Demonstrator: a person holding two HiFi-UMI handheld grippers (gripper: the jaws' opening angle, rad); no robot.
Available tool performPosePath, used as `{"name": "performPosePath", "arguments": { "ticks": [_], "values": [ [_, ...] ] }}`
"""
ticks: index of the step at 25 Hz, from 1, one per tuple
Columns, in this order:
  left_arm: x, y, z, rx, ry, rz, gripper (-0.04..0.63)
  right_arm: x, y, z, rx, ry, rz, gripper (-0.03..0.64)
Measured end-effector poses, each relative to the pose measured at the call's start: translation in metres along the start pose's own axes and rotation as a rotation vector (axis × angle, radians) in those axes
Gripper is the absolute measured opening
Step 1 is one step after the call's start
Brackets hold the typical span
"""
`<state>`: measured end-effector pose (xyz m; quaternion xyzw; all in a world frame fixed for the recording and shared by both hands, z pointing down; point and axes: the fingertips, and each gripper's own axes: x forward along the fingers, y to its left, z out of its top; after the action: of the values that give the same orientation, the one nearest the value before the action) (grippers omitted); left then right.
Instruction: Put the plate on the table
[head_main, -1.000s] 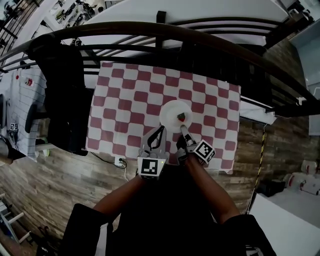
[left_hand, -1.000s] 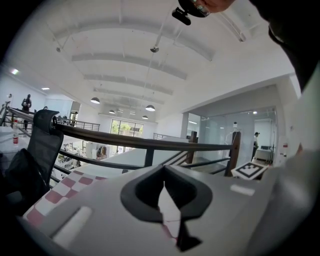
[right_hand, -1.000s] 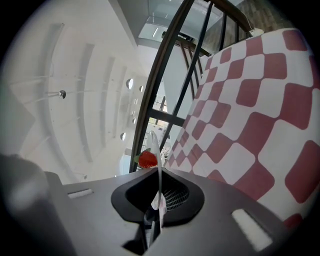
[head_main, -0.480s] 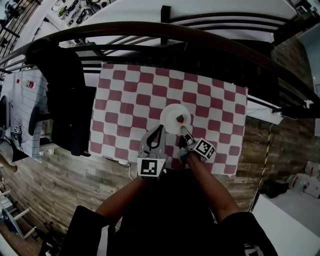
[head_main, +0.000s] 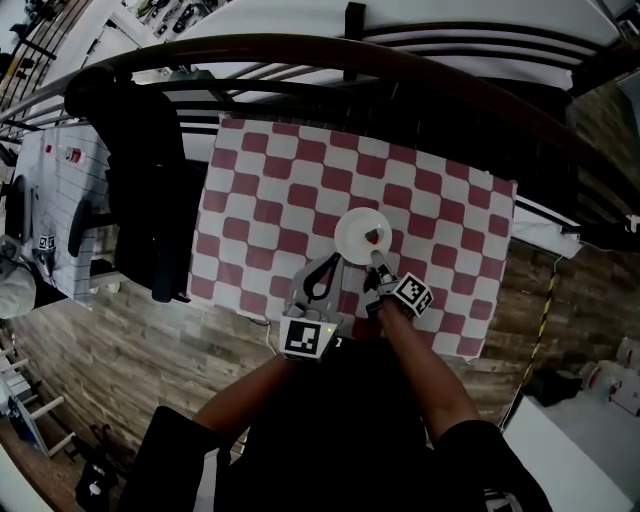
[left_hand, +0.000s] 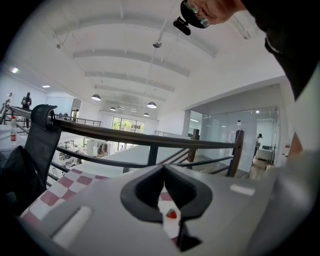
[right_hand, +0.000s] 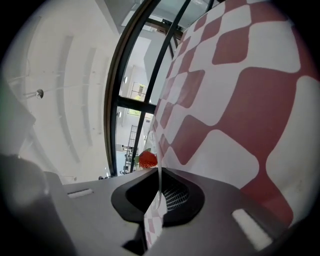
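A white plate (head_main: 358, 232) with a strawberry (head_main: 374, 237) on it lies over the near middle of the red-and-white checked tablecloth (head_main: 260, 200). My right gripper (head_main: 377, 259) is shut on the plate's near rim. In the right gripper view the plate (right_hand: 154, 220) runs edge-on between the jaws, with the strawberry (right_hand: 147, 159) beyond them. Whether the plate rests on the cloth I cannot tell. My left gripper (head_main: 333, 262) is shut on nothing just left of the plate. In its own view the plate (left_hand: 170, 226) and strawberry (left_hand: 171, 214) show through the gap behind the touching fingertips of the left gripper (left_hand: 163, 167).
A dark curved railing (head_main: 350, 50) runs along the table's far side. A black jacket (head_main: 140, 150) hangs on a chair at the table's left end. Wooden floor (head_main: 120, 350) lies on the near side, and a yellow-black strip (head_main: 545, 300) runs past the right end.
The head camera has shifted, so the table sits a little lower and further right in view. The right gripper still holds the plate over the same part of the cloth.
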<state>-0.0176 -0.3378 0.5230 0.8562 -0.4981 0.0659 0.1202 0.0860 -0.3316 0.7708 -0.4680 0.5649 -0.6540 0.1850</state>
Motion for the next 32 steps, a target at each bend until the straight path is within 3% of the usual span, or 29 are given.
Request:
{"name": "performPosePath", "arguments": {
  "ticks": [13, 23, 25, 28, 32],
  "values": [
    [-0.003, -0.003, -0.003, 0.015, 0.005, -0.012, 0.009, 0.013, -0.017, -0.004, -0.036, 0.052, -0.045, 0.008],
    [-0.002, -0.010, 0.000, 0.002, -0.006, -0.017, 0.009, 0.011, -0.025, -0.013, 0.014, 0.066, -0.088, 0.014],
    [-0.005, -0.010, 0.001, -0.004, -0.011, -0.014, 0.009, 0.011, -0.024, -0.014, -0.009, 0.072, -0.094, 0.033],
    [-0.013, -0.006, -0.001, 0.015, 0.002, 0.003, 0.009, 0.014, -0.021, -0.021, -0.034, 0.099, -0.106, 0.122],
    [-0.020, -0.007, -0.004, 0.018, 0.007, 0.007, 0.009, 0.007, -0.022, -0.023, -0.054, 0.111, -0.149, 0.123]
  ]
}}
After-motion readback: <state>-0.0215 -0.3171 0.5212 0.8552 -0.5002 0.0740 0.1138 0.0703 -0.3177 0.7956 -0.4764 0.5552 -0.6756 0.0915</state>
